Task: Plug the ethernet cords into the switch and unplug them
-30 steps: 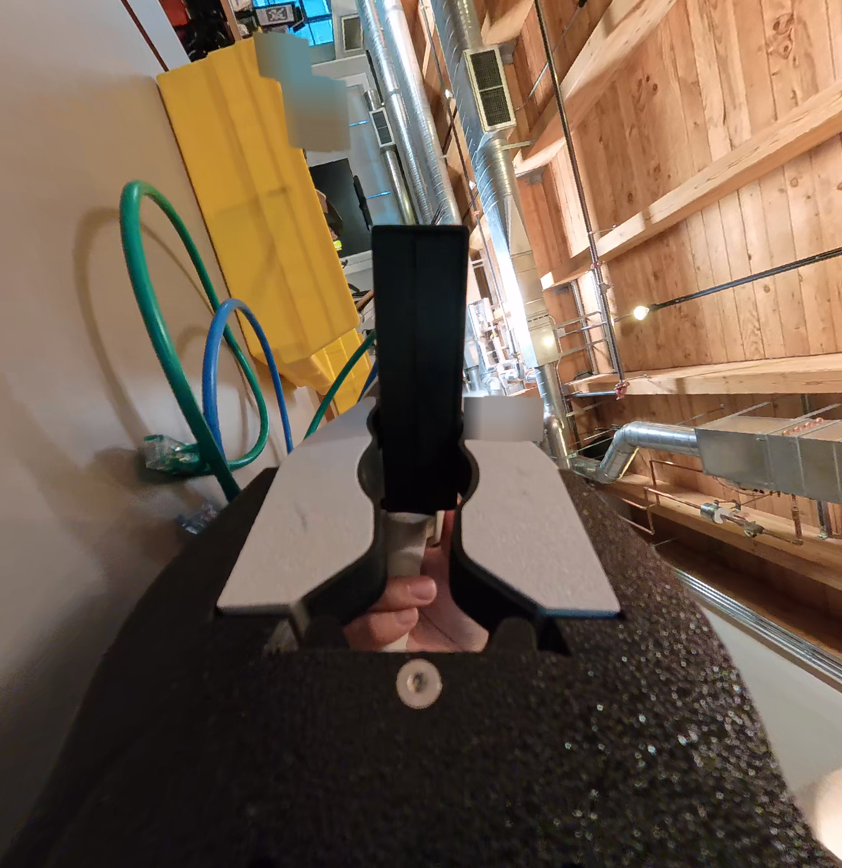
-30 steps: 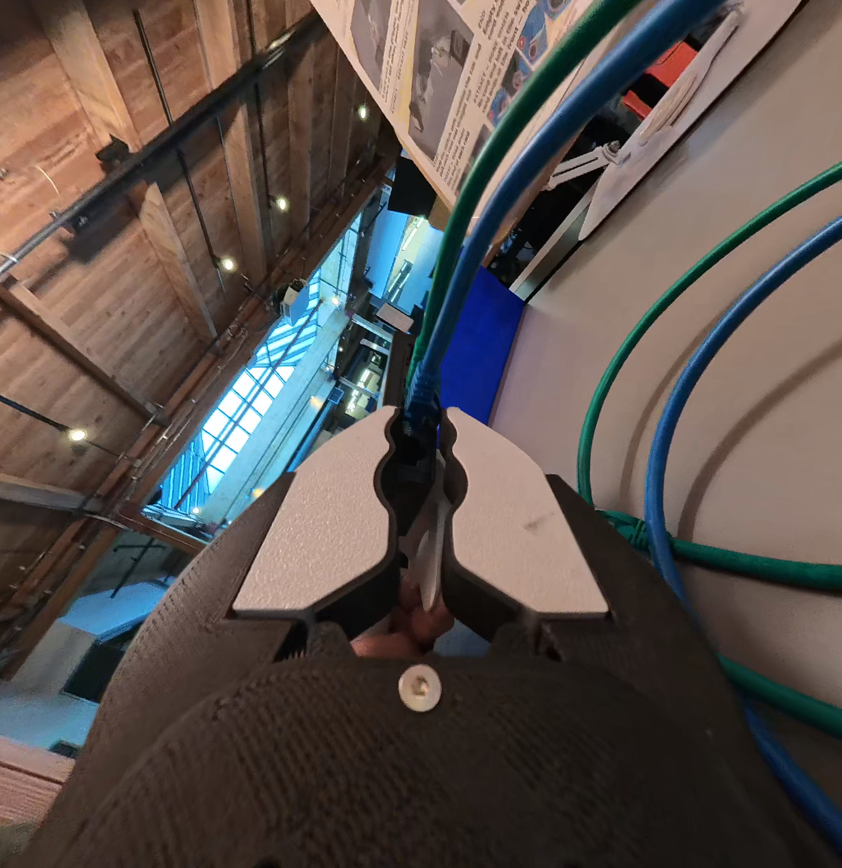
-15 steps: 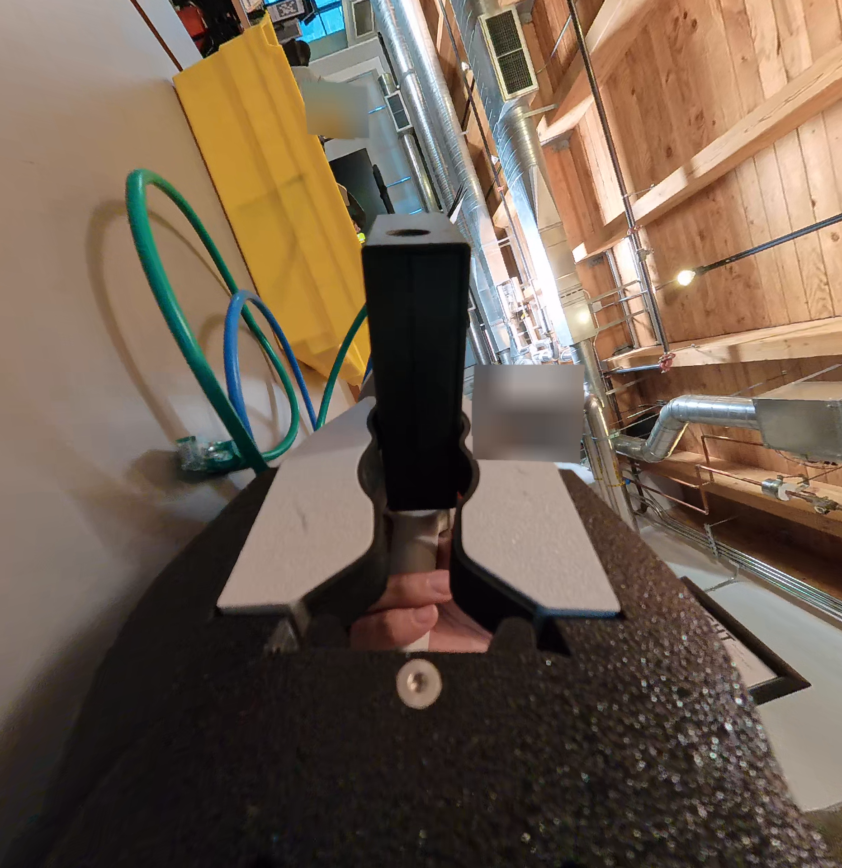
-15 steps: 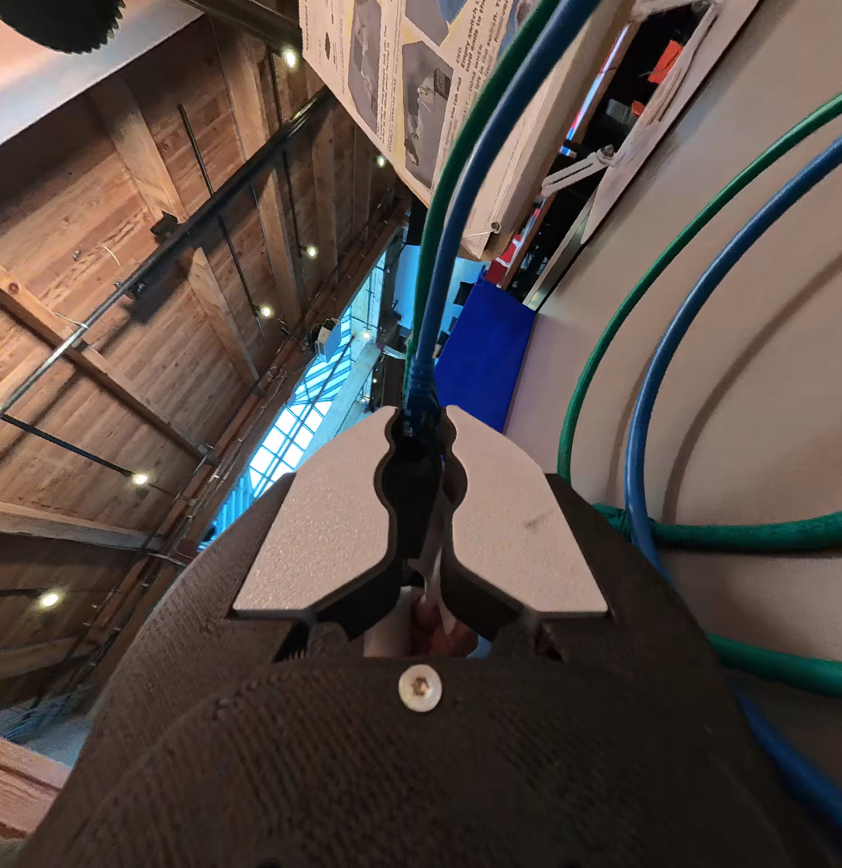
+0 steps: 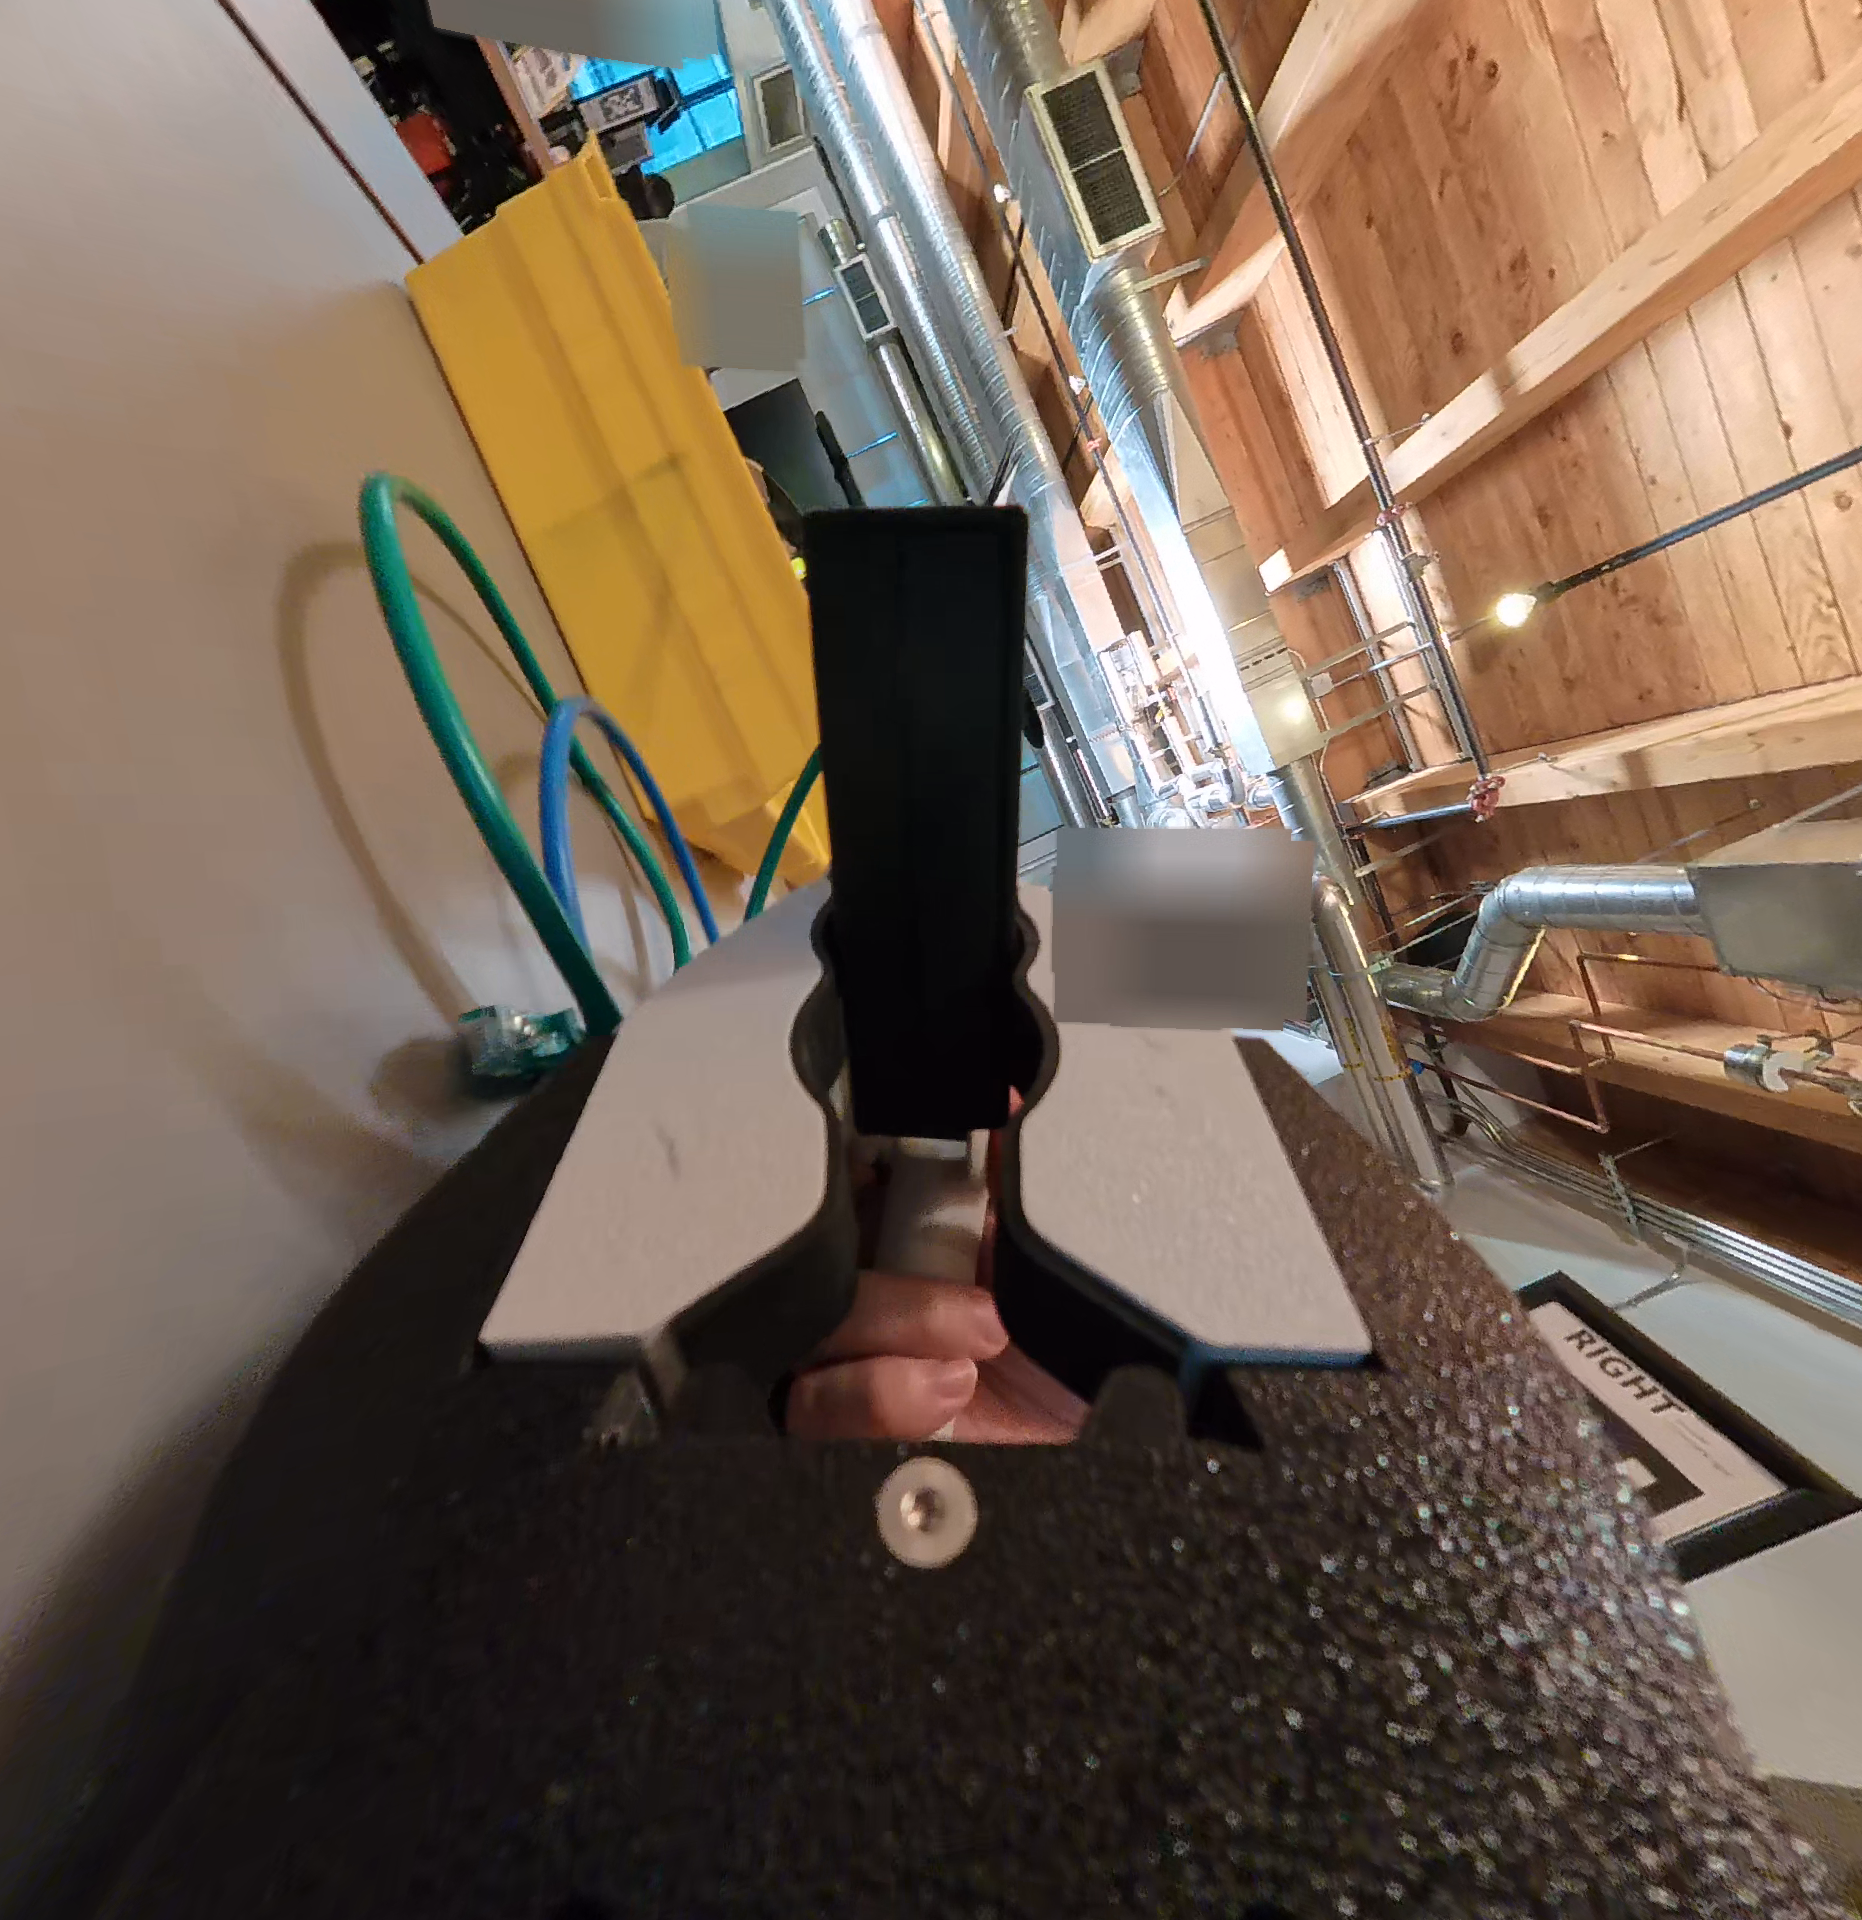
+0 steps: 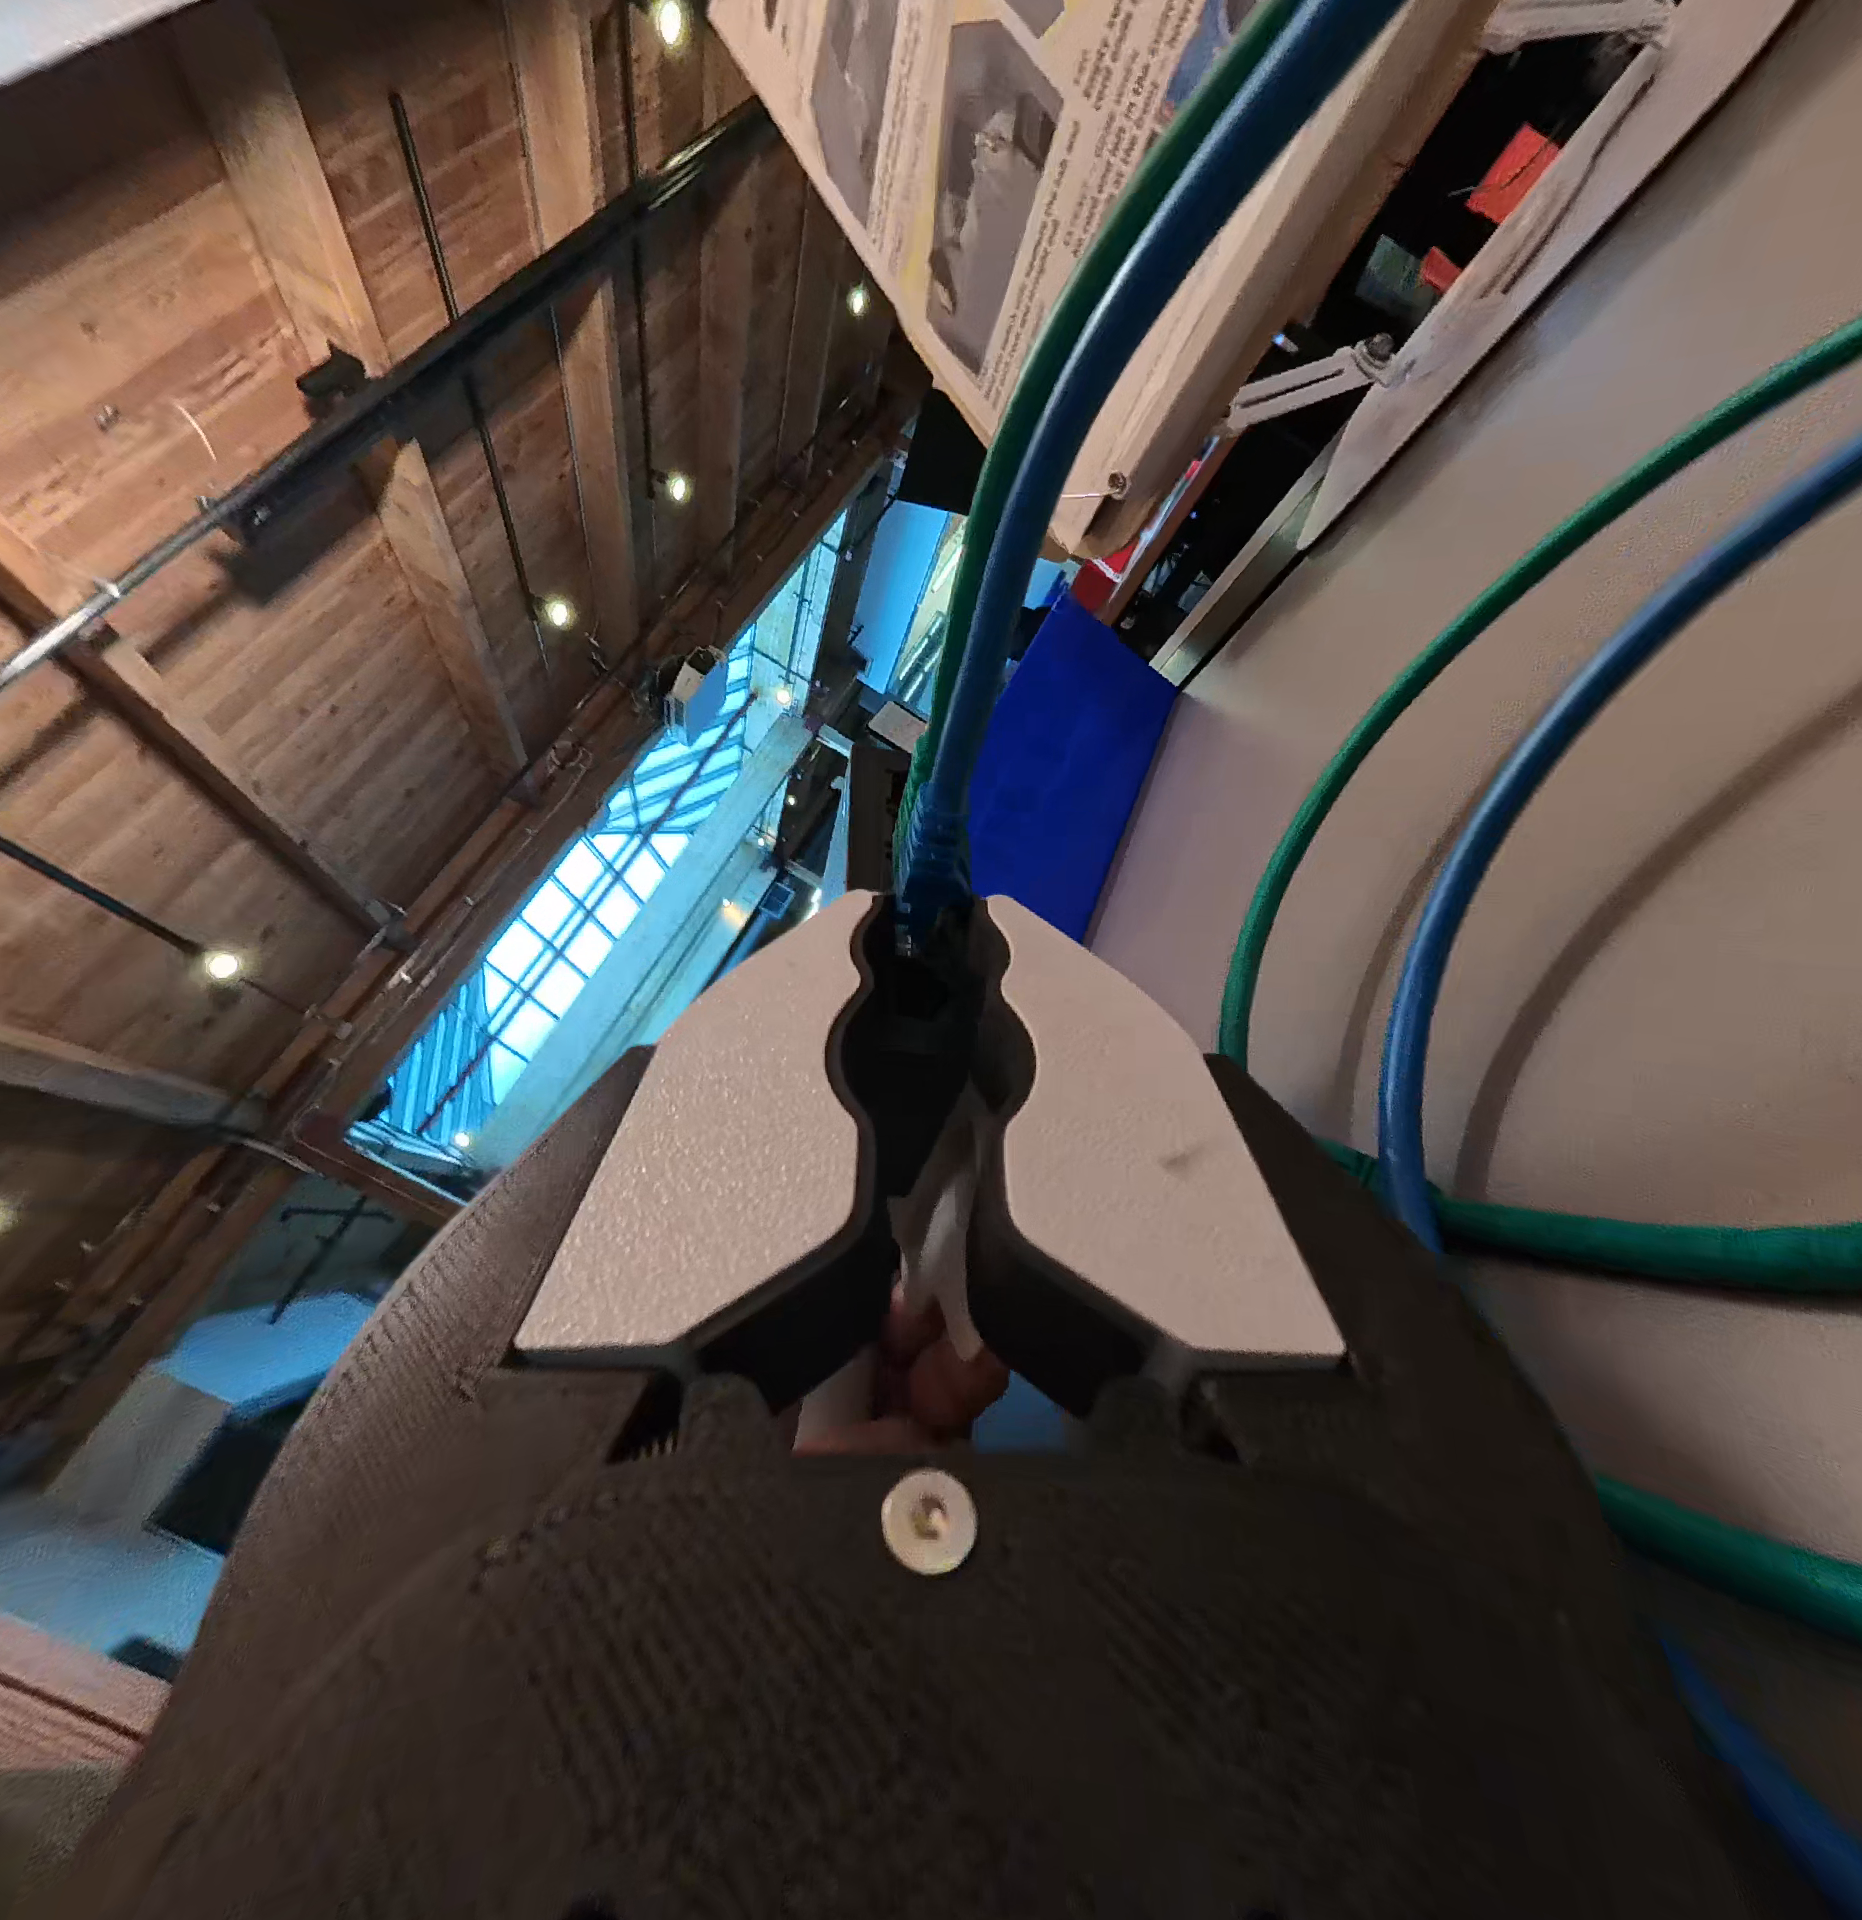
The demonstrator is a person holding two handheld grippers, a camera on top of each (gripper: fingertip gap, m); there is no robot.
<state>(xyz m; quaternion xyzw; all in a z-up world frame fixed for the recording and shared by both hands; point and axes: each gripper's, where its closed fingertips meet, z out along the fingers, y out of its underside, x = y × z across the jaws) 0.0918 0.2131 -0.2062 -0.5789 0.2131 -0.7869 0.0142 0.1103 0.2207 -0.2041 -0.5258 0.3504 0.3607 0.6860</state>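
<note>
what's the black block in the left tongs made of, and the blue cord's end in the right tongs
Black block: seemingly matte hard plastic, with straight edges, lengthwise seams and no shine. Blue cord: smooth rubbery jacket; its end looks like moulded ribbed flexible plastic.

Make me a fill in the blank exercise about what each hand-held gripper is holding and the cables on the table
1. The left hand-held gripper is shut on a tall ____ rectangular box.
2. The right hand-held gripper is shut on the plug end of a ____ ethernet cable.
3. In the left wrist view, a loose clear-tipped plug on the beige tabletop belongs to the ____ cable.

Missing words: black; blue; green
</note>
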